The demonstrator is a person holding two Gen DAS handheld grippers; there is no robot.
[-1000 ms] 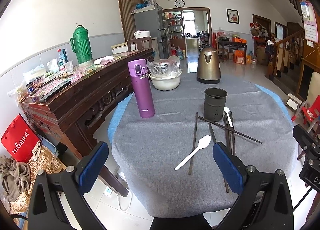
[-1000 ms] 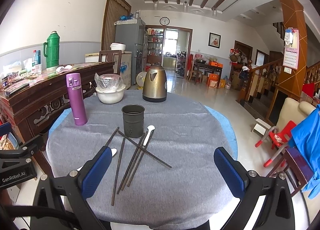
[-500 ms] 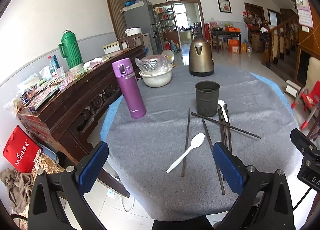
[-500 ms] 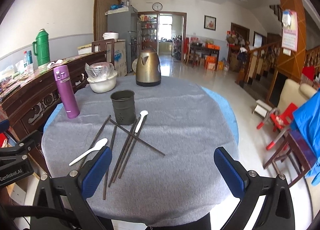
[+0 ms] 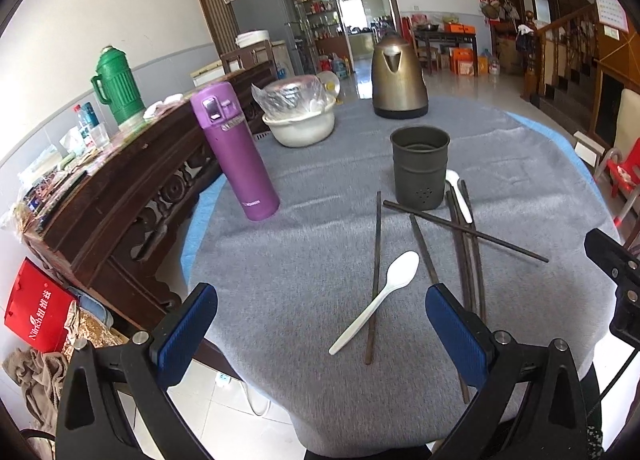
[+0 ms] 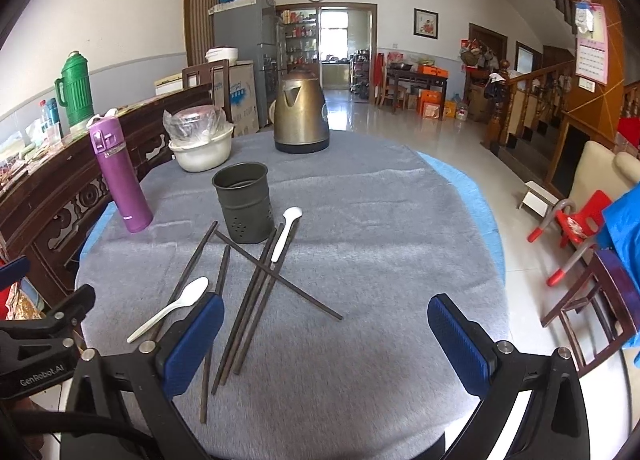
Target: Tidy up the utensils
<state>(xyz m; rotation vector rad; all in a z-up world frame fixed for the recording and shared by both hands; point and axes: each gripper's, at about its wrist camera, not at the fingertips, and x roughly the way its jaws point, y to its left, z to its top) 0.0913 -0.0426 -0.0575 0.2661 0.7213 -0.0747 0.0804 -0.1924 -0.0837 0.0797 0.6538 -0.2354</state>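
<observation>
A dark metal utensil holder (image 5: pixel 420 167) (image 6: pixel 244 208) stands upright and empty on the grey tablecloth. Several dark chopsticks (image 5: pixel 466 230) (image 6: pixel 256 292) lie scattered in front of it, some crossing. One white spoon (image 5: pixel 378 298) (image 6: pixel 170 308) lies near the front, resting across a chopstick. A second white spoon (image 5: pixel 459 195) (image 6: pixel 286 232) lies beside the holder. My left gripper (image 5: pixel 320 334) is open above the near table edge, with the front spoon between its fingers' lines. My right gripper (image 6: pixel 326 342) is open too, holding nothing, with chopstick ends near its left finger (image 6: pixel 192 344).
A purple flask (image 5: pixel 236 152) (image 6: pixel 120 176) stands left of the holder. A white bowl with a bagged metal dish (image 5: pixel 300 116) (image 6: pixel 202 140) and a brass kettle (image 5: pixel 398 78) (image 6: pixel 300 116) sit farther back. A dark wooden sideboard (image 5: pixel 120 180) flanks the table's left.
Both grippers have moved forward and tilted down over the table, so the utensils appear nearer and larger. Nothing on the table has moved; both stay open.
</observation>
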